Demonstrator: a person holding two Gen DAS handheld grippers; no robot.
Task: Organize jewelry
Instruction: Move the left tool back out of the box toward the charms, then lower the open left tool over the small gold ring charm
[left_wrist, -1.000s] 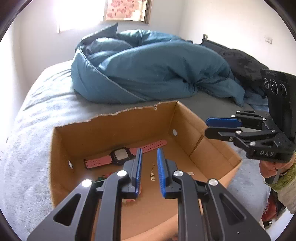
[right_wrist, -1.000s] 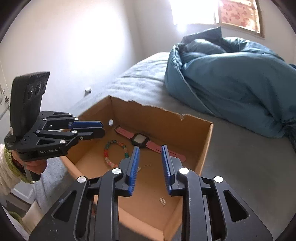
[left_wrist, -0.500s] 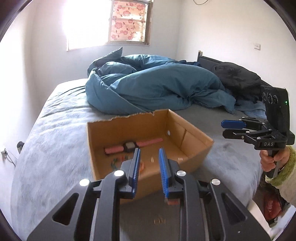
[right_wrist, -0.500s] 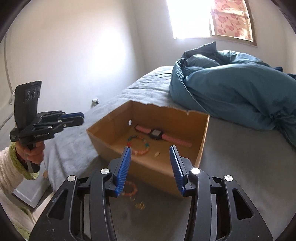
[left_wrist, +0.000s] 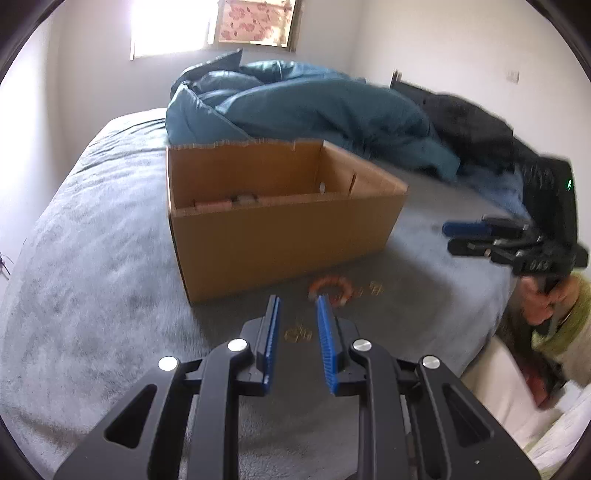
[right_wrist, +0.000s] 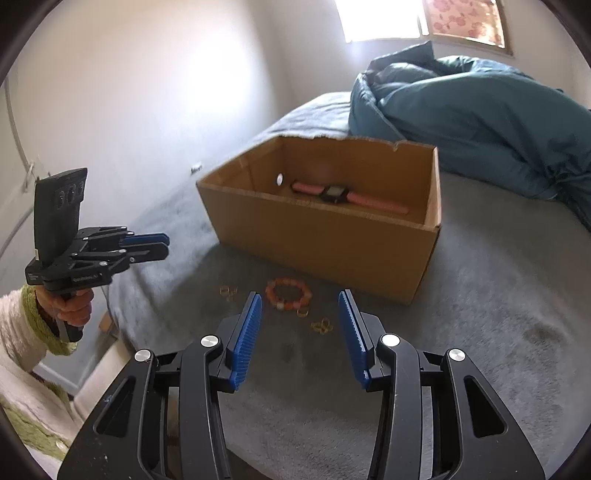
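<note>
In the left wrist view, the left gripper (left_wrist: 297, 321) is held above the grey bed cover (left_wrist: 92, 280), its jaws a narrow gap apart with nothing between them. A small cluster of gold rings (left_wrist: 298, 334) is seen through that gap, on the cover just beyond the fingertips. An orange bead bracelet (left_wrist: 331, 289) lies slightly farther off and to the right, with more gold rings (left_wrist: 371, 288) beside it. The cardboard box (left_wrist: 284, 236) stands beyond these, a strip of the pink watch (left_wrist: 225, 202) barely visible over its near wall. The right gripper (left_wrist: 452, 236) is seen at the right edge, blurred and empty, held by a hand (left_wrist: 546, 299).

A second ago this gripper was over the box's inside; now the box is seen from outside, with the loose jewelry in front of it.

In the right wrist view, the right gripper (right_wrist: 300, 308) is seen with jaws parted wider, having just been opening, and nothing is between them. The orange bead bracelet (right_wrist: 288, 293) lies on the cover just past the fingertips, nearer the left one, with gold rings (right_wrist: 320, 326) scattered close by. The pink watch (right_wrist: 347, 195) rests inside the box (right_wrist: 332, 236). The left gripper (right_wrist: 162, 245) is seen at the left, empty, well apart from the jewelry.

Earlier this view looked down into the box.
</note>
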